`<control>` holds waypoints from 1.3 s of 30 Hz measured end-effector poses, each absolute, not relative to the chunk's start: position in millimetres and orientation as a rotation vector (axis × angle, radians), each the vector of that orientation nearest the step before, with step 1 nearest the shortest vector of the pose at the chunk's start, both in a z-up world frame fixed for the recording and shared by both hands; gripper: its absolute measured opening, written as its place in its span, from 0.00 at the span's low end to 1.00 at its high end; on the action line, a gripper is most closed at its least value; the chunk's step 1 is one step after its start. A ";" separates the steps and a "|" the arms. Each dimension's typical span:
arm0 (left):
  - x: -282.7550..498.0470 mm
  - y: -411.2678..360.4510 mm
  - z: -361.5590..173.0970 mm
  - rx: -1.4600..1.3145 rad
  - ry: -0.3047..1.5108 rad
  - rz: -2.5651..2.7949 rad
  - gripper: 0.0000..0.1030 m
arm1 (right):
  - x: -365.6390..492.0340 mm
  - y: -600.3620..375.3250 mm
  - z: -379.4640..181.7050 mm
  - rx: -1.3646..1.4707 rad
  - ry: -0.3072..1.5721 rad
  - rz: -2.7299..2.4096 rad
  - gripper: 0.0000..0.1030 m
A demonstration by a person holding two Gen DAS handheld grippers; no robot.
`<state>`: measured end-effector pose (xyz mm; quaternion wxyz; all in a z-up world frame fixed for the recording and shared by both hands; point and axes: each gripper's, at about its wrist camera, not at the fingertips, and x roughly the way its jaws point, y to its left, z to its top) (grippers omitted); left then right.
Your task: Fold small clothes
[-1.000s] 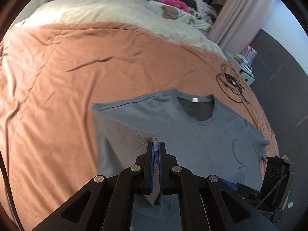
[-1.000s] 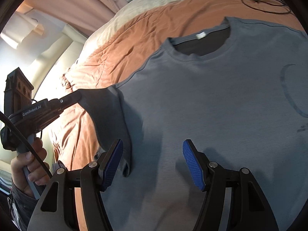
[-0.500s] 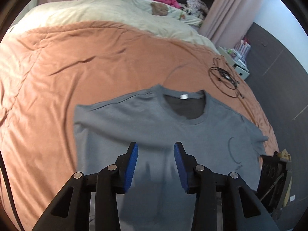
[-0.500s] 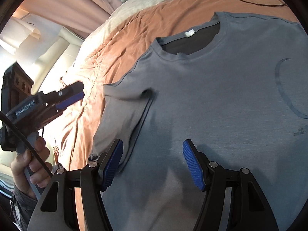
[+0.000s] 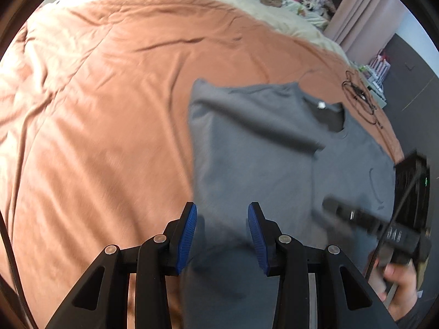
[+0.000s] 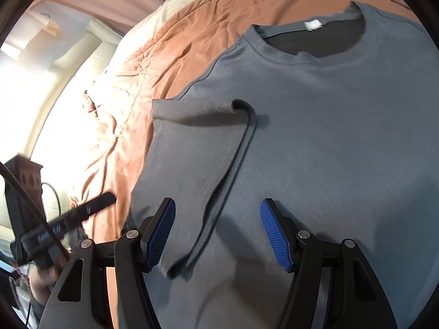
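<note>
Both jaws of the left gripper (image 5: 222, 230) and right gripper (image 6: 216, 235) are held apart, gripping nothing, above the soft grey cotton T-shirt (image 6: 315, 137) laid flat on the orange bedspread (image 5: 109, 109), its sleeve (image 6: 197, 148) folded inward to make it narrower.

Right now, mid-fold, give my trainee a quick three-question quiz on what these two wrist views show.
1. True or false: the left claw is clamped on the folded sleeve.
2. Multiple choice: where does the folded sleeve lie? A) spread out on the orange blanket; B) laid inward over the body of the grey T-shirt; C) tucked inside the neck opening.
3. Fill in: the small white tag sits at the shirt's ____.

Key: 1. False; both the left claw and the right claw stand open and hold nothing. 2. B. 3. Collar.
</note>
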<state>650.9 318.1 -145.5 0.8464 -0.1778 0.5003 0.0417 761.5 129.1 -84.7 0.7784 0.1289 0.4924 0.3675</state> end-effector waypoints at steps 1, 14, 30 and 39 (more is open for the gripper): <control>646.7 319.5 -150.0 -0.377 1.063 0.090 0.40 | 765.8 134.7 -83.9 0.262 1.062 0.786 0.61; 619.1 319.7 -189.8 -0.347 1.127 0.088 0.40 | 808.8 173.6 -67.8 0.084 0.980 0.663 0.61; 608.4 338.4 -190.6 -0.375 1.103 0.104 0.28 | 829.5 199.8 -69.7 -0.043 0.980 0.559 0.03; 602.5 337.1 -183.3 -0.364 1.098 0.105 0.28 | 802.5 176.2 -48.0 -0.003 0.960 0.594 0.58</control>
